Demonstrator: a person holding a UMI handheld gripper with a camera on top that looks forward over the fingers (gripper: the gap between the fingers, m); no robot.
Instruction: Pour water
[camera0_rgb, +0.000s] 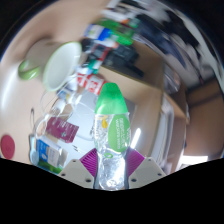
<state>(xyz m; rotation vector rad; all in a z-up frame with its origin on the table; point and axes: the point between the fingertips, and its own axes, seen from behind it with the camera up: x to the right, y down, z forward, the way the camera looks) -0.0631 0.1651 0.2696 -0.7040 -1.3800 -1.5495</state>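
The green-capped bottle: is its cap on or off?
On. The bottle, pressed between both fingers of the gripper, shows its green cap seated on the neck. Its water level cannot be told.

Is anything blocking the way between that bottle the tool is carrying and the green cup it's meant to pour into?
Nothing visible blocks it. The tool grips the bottle between its fingers, tilted. The green cup lies beyond it, mouth facing the camera. Small cartons sit near the line between them, low on the table.

Gripper: two pale, whitish fingers with angular tips, each bearing a magenta pad on its inner face.
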